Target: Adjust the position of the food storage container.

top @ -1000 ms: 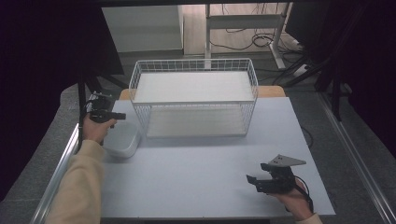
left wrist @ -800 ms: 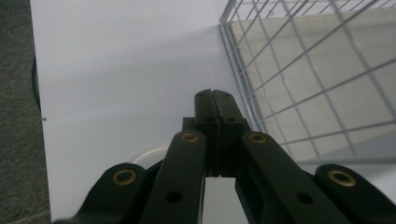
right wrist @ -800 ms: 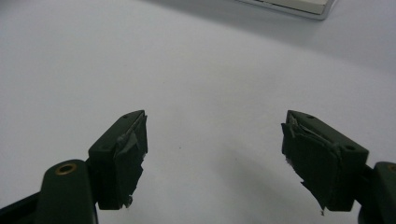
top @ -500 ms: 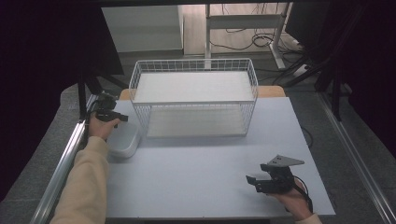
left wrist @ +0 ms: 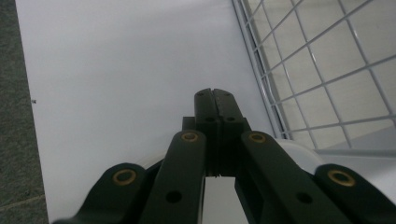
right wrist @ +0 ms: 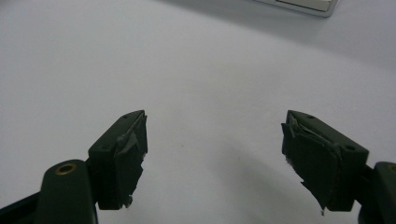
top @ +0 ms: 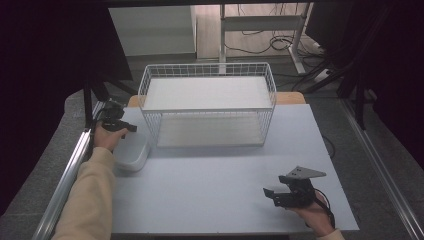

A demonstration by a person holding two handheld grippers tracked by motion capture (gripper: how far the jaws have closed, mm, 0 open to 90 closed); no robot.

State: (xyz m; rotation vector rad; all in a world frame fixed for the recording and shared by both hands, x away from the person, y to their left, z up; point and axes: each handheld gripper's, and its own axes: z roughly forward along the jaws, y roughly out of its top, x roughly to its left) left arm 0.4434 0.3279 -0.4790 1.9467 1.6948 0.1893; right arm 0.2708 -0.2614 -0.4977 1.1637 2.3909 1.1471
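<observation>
Left tool (top: 131, 128) has shifted toward the basket (top: 207, 102).

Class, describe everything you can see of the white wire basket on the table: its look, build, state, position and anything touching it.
The wire basket is a white, rectangular, open-topped box of thin wire grid, seemingly coated metal. It stands upright toward the far middle of the pale table, its long side facing the person. It looks empty; the tabletop shows through its mesh. A white lidded container sits off its near-left corner, apart from it. The left gripper, jaws shut, is held near that corner; no contact is visible.
</observation>
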